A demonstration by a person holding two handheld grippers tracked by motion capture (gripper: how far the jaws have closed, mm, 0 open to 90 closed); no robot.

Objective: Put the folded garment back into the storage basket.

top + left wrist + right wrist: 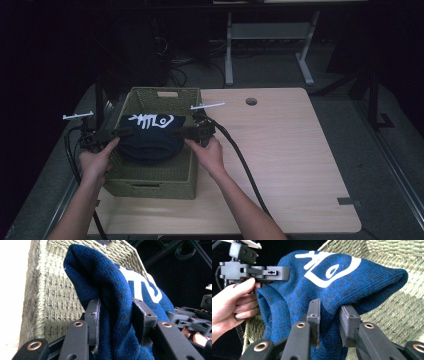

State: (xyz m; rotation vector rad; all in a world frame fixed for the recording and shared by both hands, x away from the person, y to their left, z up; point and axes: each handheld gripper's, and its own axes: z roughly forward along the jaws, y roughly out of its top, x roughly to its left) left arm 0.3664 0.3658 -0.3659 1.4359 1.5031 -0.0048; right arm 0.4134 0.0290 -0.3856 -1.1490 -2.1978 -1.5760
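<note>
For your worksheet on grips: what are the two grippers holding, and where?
Both hold the blue knit garment: left gripper and right gripper pinch opposite edges.

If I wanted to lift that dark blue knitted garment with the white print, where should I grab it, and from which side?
Probably by its two opposite edges, one from each side, as here. The dark blue knitted garment is soft and sags over the woven green basket, so a bunched fold at each end keeps it spread. The left gripper and right gripper each pinch such a fold.
</note>
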